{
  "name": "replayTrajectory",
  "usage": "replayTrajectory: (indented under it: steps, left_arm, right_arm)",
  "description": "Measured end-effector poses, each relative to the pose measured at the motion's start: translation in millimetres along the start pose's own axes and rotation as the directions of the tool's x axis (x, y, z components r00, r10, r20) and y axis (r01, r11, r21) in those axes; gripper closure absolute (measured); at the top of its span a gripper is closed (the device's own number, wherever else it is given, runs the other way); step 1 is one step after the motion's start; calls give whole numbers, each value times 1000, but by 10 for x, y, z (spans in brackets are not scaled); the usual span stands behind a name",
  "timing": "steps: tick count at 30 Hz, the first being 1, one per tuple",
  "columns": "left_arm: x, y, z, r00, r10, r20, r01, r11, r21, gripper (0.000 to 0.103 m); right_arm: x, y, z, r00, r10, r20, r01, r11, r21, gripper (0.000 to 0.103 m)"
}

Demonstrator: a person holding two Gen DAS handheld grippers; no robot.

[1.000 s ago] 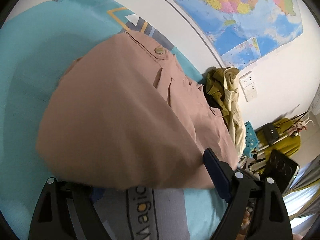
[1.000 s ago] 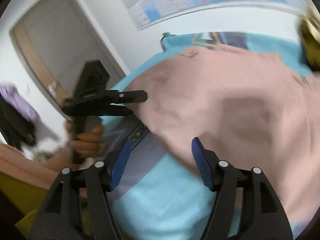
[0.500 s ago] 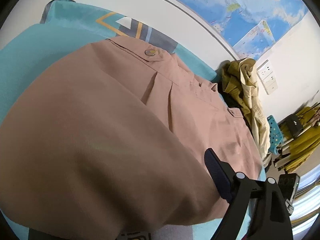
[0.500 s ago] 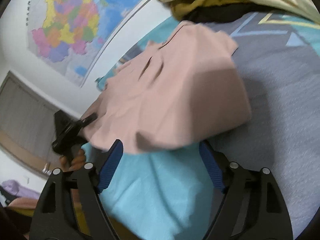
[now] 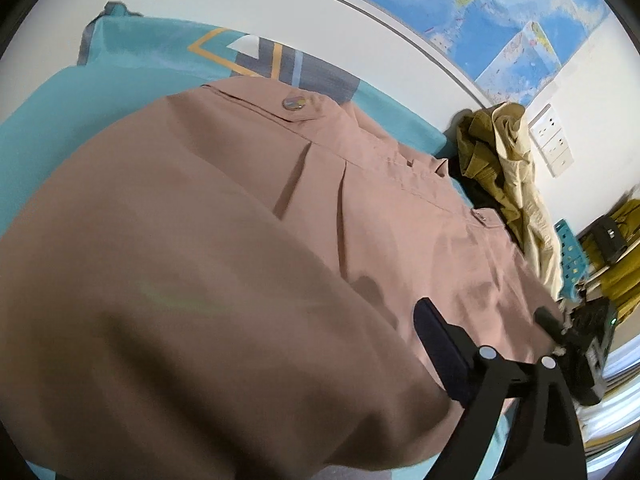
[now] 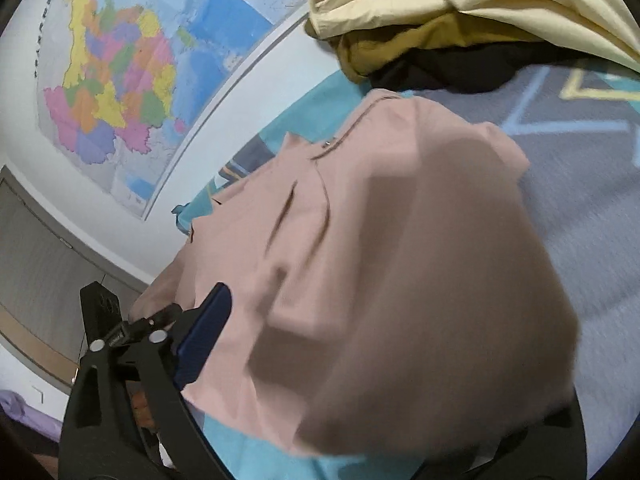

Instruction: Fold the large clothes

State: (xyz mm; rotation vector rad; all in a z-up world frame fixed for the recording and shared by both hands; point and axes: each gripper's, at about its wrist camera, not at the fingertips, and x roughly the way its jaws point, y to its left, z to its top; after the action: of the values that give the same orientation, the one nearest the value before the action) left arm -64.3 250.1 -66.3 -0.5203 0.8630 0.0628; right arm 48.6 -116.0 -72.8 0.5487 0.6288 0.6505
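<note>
Compared with the earlier frames, both grippers have closed in on the pink garment (image 5: 248, 248), whose folded bulk now fills each wrist view and hides the teal bedcover (image 5: 36, 120) at the near edge.

Left gripper (image 5: 280, 420): jaws spread and opening. Only one blue pad (image 5: 440, 352) shows, lying on the cloth without pinching it; the other finger is buried under the fold that bulges between the jaws.

Right gripper (image 6: 360, 360): jaws likewise spread and opening, one blue pad (image 6: 202, 336) at the garment's edge, the cloth heaped between the jaws and over the hidden finger. Nothing appears clamped.

Beyond the left jaws the garment lies flat, its waistband button (image 5: 294, 103) at the far edge, against the wall map (image 5: 520, 20). Off to one side sits a pile of unfolded clothes (image 5: 504, 168).

Judgement: the doubled layer has probably just been laid down, so both hands let go at its two ends to leave the fold square.
</note>
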Motion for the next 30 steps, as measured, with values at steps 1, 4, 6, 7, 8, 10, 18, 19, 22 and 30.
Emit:
replayTrajectory:
  steps: [1, 4, 6, 7, 8, 10, 18, 19, 22, 30]
  left_arm:
    - [21, -35, -1, 1000, 23, 2, -23, 1000, 16, 13]
    - [67, -96, -6, 997, 70, 10, -71, 997, 44, 12]
    - [89, -127, -8, 995, 98, 16, -99, 994, 52, 12]
    - [97, -136, -9, 994, 109, 20, -110, 992, 55, 13]
    - [103, -145, -14, 993, 119, 23, -120, 991, 59, 13]
    - [115, -166, -20, 991, 134, 30, -136, 989, 63, 13]
    - [143, -185, -12, 986, 162, 40, -164, 984, 74, 13]
    - [144, -184, -12, 985, 165, 42, -168, 983, 76, 13]
    - [153, -190, -8, 983, 178, 48, -181, 980, 80, 18]
    - [166, -183, 8, 985, 166, 52, -170, 983, 75, 18]
  right_arm:
    - [21, 7, 20, 1000, -5, 4, 5, 1000, -1, 10]
    - [93, 29, 67, 1000, -8, 0, 8, 1000, -27, 10]
    - [133, 36, 94, 1000, -7, -4, 7, 999, -36, 9]
    - [157, 46, 106, 1000, -11, -8, 10, 999, -44, 9]
    - [176, 56, 114, 1000, -14, -12, 14, 998, -53, 7]
    - [208, 82, 119, 1000, -16, -14, 15, 998, -68, 5]
    - [249, 80, 154, 1000, -16, -25, 14, 998, -62, 16]
    - [249, 70, 157, 999, -24, -25, 23, 998, -59, 25]
    - [260, -102, 186, 999, 2, -44, -2, 1000, 9, 60]
    - [273, -133, 258, 996, 60, -60, -59, 998, 32, 50]
